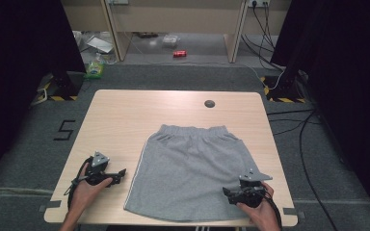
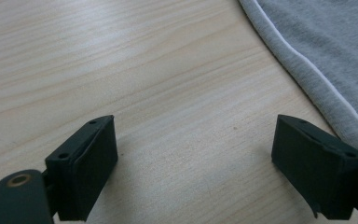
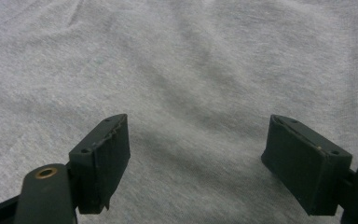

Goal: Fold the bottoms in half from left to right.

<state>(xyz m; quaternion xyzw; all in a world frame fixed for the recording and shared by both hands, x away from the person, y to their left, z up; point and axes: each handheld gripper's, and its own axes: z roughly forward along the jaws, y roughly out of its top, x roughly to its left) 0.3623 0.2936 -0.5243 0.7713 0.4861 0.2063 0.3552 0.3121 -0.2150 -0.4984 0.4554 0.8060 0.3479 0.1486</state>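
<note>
Grey shorts (image 1: 192, 168) with a white side stripe lie flat on the wooden table (image 1: 125, 120), waistband toward the far edge. My left gripper (image 1: 120, 174) rests on bare wood just left of the shorts' left hem, pointing right. Its jaws stand wide apart in the left gripper view, midpoint (image 2: 193, 161), with only table between them and the striped hem of the shorts (image 2: 317, 65) at the upper right. My right gripper (image 1: 227, 192) sits over the shorts' lower right part, pointing left. It is open above the shorts' fabric (image 3: 182, 70), midpoint (image 3: 196, 158), nothing pinched.
A dark round disc (image 1: 209, 103) sits in the table near the far edge. Beyond the table lie floor clutter, a red can (image 1: 179, 53) and cables (image 1: 298, 125). Black stands flank the table's far corners.
</note>
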